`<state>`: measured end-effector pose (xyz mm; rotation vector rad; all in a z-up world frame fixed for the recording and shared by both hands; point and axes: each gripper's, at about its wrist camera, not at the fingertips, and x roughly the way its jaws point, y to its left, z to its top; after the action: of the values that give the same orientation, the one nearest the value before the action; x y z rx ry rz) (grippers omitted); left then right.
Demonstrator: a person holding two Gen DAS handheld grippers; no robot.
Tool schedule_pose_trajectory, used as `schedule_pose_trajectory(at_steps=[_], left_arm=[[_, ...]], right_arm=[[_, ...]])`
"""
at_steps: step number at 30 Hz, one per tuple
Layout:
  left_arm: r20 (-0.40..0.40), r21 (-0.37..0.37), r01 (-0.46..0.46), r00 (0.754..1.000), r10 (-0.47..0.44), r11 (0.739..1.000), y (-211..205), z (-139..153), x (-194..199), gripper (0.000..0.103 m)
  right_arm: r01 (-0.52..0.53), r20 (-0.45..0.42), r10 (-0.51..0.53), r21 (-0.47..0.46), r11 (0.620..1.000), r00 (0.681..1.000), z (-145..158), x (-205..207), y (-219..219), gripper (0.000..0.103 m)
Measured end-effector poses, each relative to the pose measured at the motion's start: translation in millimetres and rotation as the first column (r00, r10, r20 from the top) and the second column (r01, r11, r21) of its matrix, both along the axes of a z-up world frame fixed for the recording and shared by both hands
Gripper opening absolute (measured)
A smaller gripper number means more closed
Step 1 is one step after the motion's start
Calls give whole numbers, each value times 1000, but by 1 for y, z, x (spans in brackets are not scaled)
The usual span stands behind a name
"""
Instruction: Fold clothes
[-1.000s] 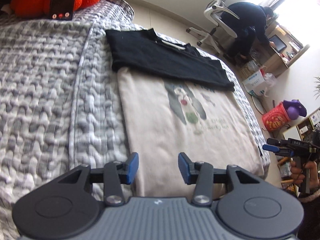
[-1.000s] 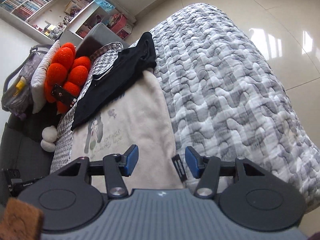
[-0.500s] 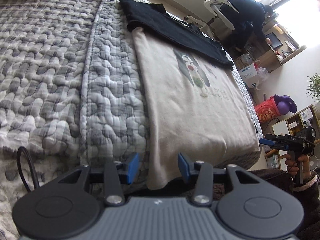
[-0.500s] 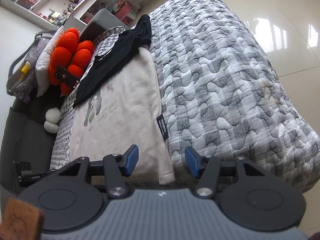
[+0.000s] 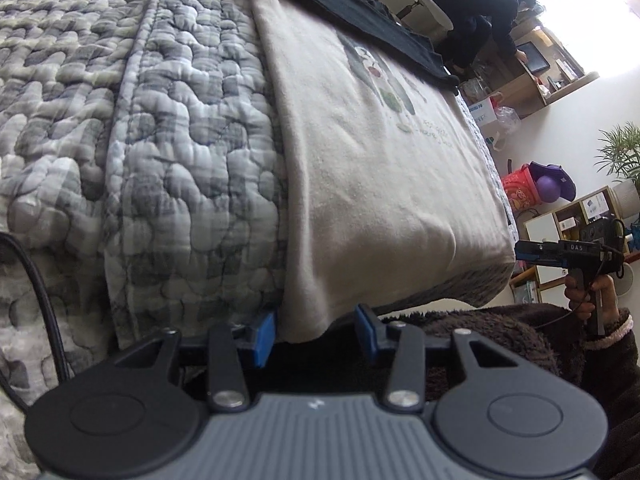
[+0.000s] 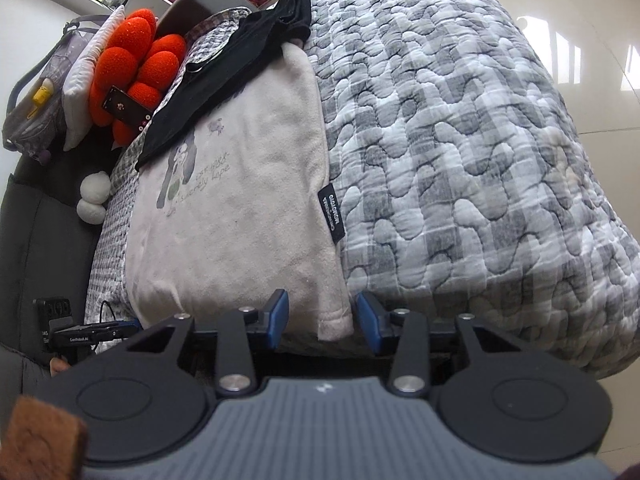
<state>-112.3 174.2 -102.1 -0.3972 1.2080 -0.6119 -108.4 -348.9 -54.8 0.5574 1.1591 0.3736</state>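
Cream garment (image 5: 372, 184) under black top (image 6: 224, 72), left gripper (image 5: 316, 334) fingers apart, right gripper (image 6: 320, 318) closing around hem

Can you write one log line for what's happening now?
left tongs: open at cream shirt hem | right tongs: closing around hem corner | fold: not begun

The far end of the cream sweatshirt (image 5: 372, 168) is tucked under the black top (image 5: 360, 12), so I can't see its collar or sleeves at all. That black top is cut off by the upper edge in my left view. Down at the near hem, both my grippers block the cloth edge: can't tell from the left gripper (image 5: 316, 334) whether the pads are touching fabric, same story at the right gripper (image 6: 320, 320), which is closing with the hem corner between its jaws. The black side tag (image 6: 333, 216) has lettering too small to read properly. The person (image 5: 484, 12) by the desk is mostly hidden behind the chair.
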Motion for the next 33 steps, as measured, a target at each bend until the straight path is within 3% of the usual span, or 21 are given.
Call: schedule_pose_trajectory(at_steps=[13, 20, 24, 26, 29, 33], left_arm=[[-36, -42, 53, 998, -54, 998, 0, -16, 10, 41], [-34, -120, 83, 996, -88, 989, 4, -14, 13, 41], [-47, -105, 95, 994, -100, 990, 0, -19, 15, 27], [-47, -103, 96, 994, -101, 990, 0, -21, 14, 10], [-21, -119, 90, 995, -93, 989, 2, -18, 10, 8], [23, -170, 76, 997, -73, 983, 8, -11, 0, 8]], right_arm=[[-64, -71, 60, -64, 996, 996, -4, 15, 14, 43], [-103, -99, 94, -91, 990, 991, -3, 21, 21, 43], [-119, -101, 109, -95, 988, 989, -3, 22, 21, 43], [-123, -94, 114, -98, 988, 989, -3, 21, 21, 35], [-116, -81, 109, -79, 990, 991, -4, 17, 16, 19], [-94, -49, 93, -10, 996, 994, -4, 11, 6, 16]])
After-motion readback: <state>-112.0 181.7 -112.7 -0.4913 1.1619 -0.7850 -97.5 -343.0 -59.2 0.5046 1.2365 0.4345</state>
